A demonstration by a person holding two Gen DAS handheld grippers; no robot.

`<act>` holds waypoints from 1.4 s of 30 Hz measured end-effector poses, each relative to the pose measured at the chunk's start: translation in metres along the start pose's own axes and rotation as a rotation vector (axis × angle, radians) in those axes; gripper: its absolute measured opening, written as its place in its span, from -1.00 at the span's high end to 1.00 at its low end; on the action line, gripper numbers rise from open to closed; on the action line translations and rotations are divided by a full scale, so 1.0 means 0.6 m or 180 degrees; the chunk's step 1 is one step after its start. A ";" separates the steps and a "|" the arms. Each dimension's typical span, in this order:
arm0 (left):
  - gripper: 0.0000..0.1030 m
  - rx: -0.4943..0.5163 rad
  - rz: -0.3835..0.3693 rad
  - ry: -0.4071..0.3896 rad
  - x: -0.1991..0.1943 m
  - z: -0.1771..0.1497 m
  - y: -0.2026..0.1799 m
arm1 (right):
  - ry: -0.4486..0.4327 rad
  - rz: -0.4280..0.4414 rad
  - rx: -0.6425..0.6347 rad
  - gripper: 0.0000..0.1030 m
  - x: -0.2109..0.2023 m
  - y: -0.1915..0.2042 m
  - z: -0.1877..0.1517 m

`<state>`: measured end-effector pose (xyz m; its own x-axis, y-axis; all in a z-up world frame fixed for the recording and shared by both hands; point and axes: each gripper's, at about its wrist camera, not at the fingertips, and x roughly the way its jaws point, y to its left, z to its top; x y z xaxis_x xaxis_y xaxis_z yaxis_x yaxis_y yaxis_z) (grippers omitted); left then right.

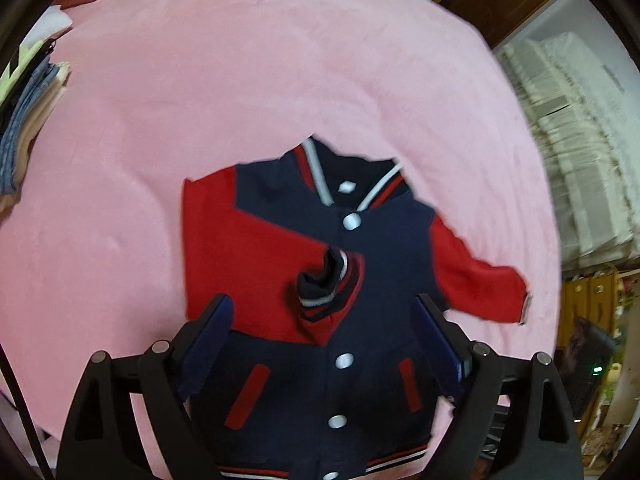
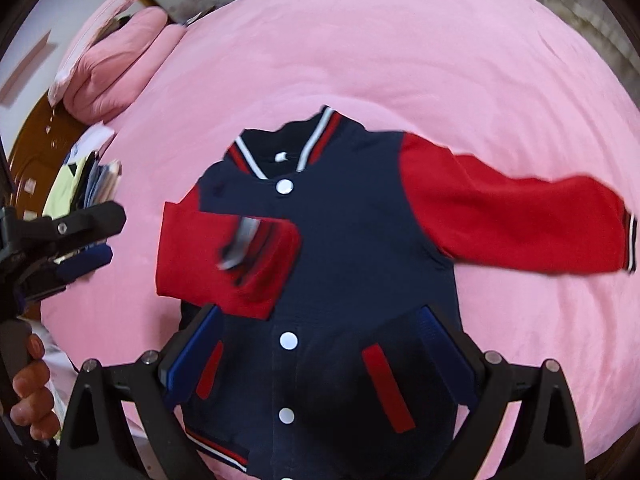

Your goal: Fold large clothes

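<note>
A navy varsity jacket [image 1: 380, 264] with red sleeves and white snaps lies front up on the pink bed cover [image 1: 260, 72]. One red sleeve [image 1: 248, 256] is folded across the chest, its striped cuff [image 1: 324, 284] bunched at the middle. The other sleeve [image 2: 520, 224] lies stretched out to the right. My left gripper [image 1: 324, 312] is open and empty above the jacket's lower half. My right gripper [image 2: 324, 320] is open and empty over the jacket [image 2: 352, 248]. The left gripper [image 2: 96, 236] also shows at the left of the right wrist view, off the jacket.
A stack of folded clothes [image 1: 24, 120] sits at the bed's left edge, also in the right wrist view [image 2: 88, 188]. Pink pillows [image 2: 116, 64] lie at the head. White stacked material [image 1: 572, 152] and furniture stand to the right of the bed.
</note>
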<state>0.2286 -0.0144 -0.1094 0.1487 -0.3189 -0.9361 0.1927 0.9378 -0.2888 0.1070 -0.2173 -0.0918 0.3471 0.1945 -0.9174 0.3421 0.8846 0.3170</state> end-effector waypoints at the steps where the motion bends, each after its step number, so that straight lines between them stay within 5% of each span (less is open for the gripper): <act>1: -0.72 -0.0006 0.0056 0.0042 0.011 0.000 0.010 | -0.0001 0.0047 0.0021 -0.90 0.003 -0.001 -0.003; 10: -0.72 -0.0333 0.0616 0.0260 0.056 -0.013 0.159 | 0.0037 0.0445 -0.0120 -0.90 0.062 0.097 -0.005; 19: -0.72 -0.0661 0.0700 0.0458 0.125 -0.010 0.255 | -0.0012 -0.1051 -0.1118 -0.90 0.202 0.223 -0.009; 27: -0.72 -0.0369 0.0912 0.0578 0.165 0.007 0.261 | -0.0250 -0.1436 -0.0587 -0.90 0.140 0.115 0.026; 29: -0.72 -0.0391 0.0909 0.0595 0.163 0.009 0.265 | -0.0220 -0.1244 -0.0317 -0.90 0.116 0.073 0.027; 34: -0.72 -0.0478 0.0823 0.0600 0.156 0.010 0.275 | 0.0141 0.0262 0.0658 -0.83 0.102 -0.029 0.015; 37: -0.72 -0.0483 0.0850 0.0635 0.154 0.012 0.273 | 0.0280 0.0336 0.0827 -0.61 0.116 -0.041 0.013; 41: -0.72 -0.0472 0.0847 0.0694 0.155 0.015 0.274 | 0.0496 0.0334 0.0873 0.17 0.149 -0.033 0.014; 42: -0.72 -0.0455 0.0852 0.0712 0.155 0.016 0.273 | 0.0509 0.0382 0.0890 0.18 0.150 -0.033 0.016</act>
<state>0.2835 0.1085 -0.2418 -0.0430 -0.0368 -0.9984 0.0361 0.9986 -0.0383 0.1402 -0.2213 -0.1784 0.2656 0.3738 -0.8887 0.5410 0.7052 0.4583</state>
